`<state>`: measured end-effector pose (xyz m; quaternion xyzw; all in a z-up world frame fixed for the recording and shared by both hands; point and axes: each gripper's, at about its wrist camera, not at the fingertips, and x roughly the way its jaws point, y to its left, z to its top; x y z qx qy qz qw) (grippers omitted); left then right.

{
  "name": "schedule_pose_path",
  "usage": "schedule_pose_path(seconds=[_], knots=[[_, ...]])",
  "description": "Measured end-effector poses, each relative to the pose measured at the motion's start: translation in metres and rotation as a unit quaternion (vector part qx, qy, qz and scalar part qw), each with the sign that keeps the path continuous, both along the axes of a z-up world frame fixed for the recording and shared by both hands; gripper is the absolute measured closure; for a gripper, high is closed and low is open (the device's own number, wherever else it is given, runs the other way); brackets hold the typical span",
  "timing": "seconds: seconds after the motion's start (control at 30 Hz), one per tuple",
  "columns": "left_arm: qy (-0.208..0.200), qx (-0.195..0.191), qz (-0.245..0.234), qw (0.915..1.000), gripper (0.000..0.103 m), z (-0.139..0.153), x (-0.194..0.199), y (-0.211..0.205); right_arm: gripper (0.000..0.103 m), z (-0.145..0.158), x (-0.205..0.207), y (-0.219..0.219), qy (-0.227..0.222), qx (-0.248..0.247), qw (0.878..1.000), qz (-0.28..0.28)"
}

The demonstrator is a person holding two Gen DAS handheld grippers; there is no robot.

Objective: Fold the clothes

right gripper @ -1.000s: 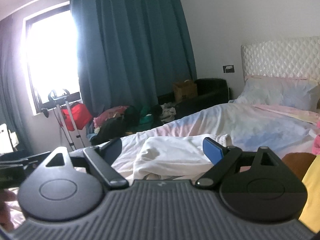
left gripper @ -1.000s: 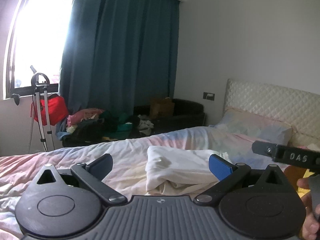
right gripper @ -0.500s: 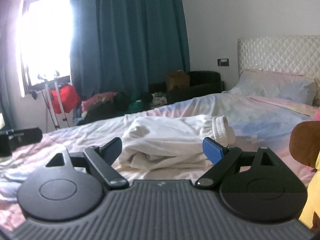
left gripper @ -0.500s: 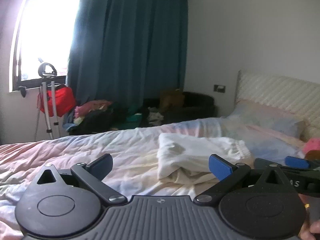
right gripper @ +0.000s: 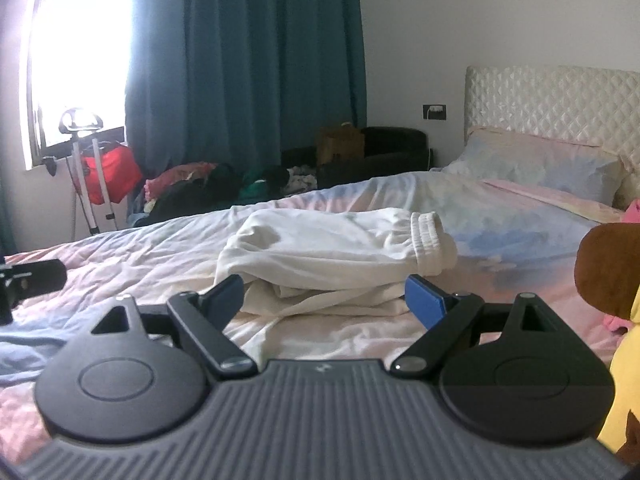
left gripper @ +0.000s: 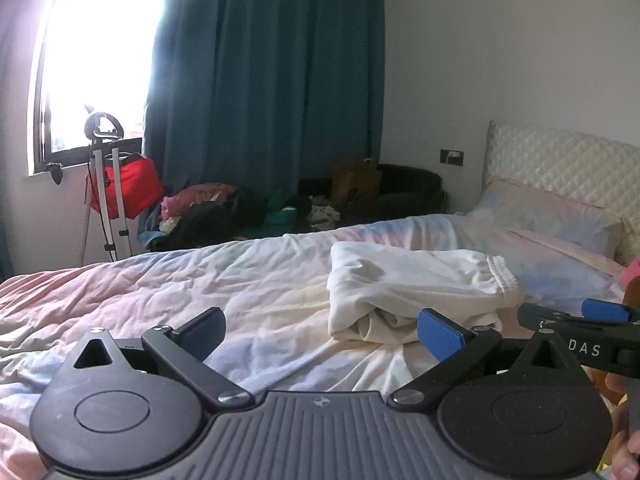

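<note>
A white garment [left gripper: 416,288] lies folded into a bundle on the pastel bedspread [left gripper: 224,280], its ribbed waistband toward the pillow. It also shows in the right wrist view [right gripper: 332,256]. My left gripper [left gripper: 324,330] is open and empty, low over the bed, with the bundle ahead and to the right of it. My right gripper [right gripper: 324,300] is open and empty, right in front of the bundle's near edge. The right gripper's fingers [left gripper: 604,310] show at the right edge of the left wrist view.
A pillow [right gripper: 540,168] and a quilted headboard [right gripper: 560,96] stand at the right. A brown and yellow plush toy [right gripper: 612,300] lies close on the right. Across the room are a pile of clothes [left gripper: 224,212], a dark sofa [left gripper: 400,188], a teal curtain [left gripper: 264,92] and a stand with a red bag [left gripper: 120,188].
Both grippers have come lower and closer to the white bundle. The bundle has shifted rightward in the left view. Both grippers stayed open.
</note>
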<state>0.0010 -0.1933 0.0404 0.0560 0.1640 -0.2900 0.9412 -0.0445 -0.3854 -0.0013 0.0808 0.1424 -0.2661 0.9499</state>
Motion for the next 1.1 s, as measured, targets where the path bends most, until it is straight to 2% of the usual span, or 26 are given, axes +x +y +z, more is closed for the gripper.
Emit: schedule_pose_path(seconds=[0.6, 1.1], knots=[[-0.004, -0.001, 0.002, 1.0, 0.0, -0.0006, -0.0016, 0.0015, 0.014, -0.0016, -0.0031, 0.0076, 0.003, -0.008, 1.0, 0.005], [-0.01, 0.004, 0.025, 0.9996, 0.0, 0.0008, -0.0017, 0.003, 0.014, -0.0026, 0.0014, 0.0096, 0.01, -0.008, 1.0, 0.003]])
